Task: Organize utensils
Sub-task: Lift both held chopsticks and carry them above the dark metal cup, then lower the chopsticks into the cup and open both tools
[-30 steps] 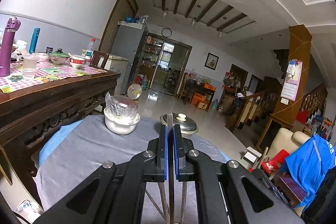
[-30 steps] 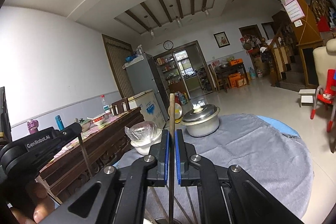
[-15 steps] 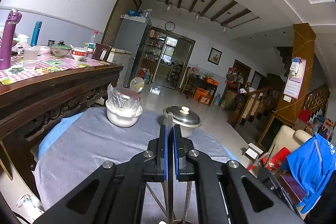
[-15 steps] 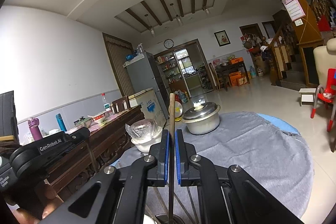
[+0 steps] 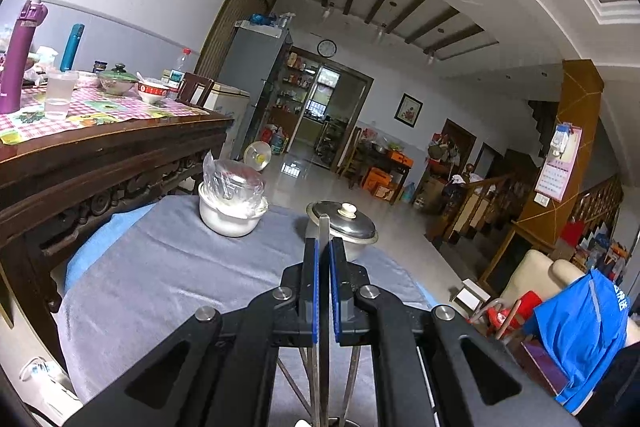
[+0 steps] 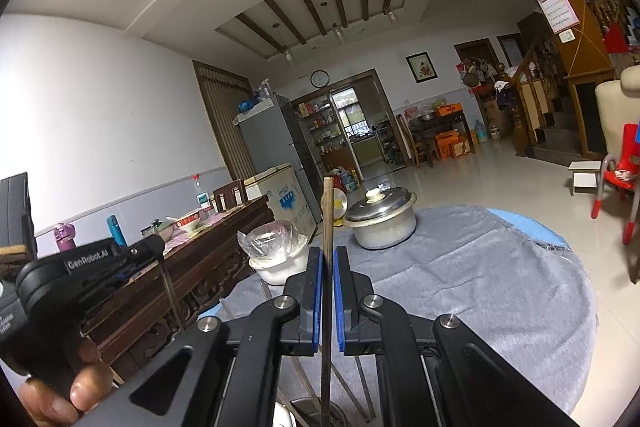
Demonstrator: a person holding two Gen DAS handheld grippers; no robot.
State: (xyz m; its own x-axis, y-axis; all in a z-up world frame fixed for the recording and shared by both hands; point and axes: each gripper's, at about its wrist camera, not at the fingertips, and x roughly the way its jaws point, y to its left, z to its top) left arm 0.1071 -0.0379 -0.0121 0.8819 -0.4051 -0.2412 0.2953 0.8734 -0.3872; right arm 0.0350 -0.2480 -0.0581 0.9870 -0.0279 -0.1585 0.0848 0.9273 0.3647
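Between blue jaws, a slim wooden chopstick (image 6: 327, 227).

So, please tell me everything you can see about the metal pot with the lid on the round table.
The metal pot looks like dull silver steel or aluminium. It is round with low straight walls, and a domed, shinier lid closes it, topped by a pale knob. It stands upright on the grey cloth near the table's far edge, to the right of a white bowl with plastic wrap. No gripper touches it.
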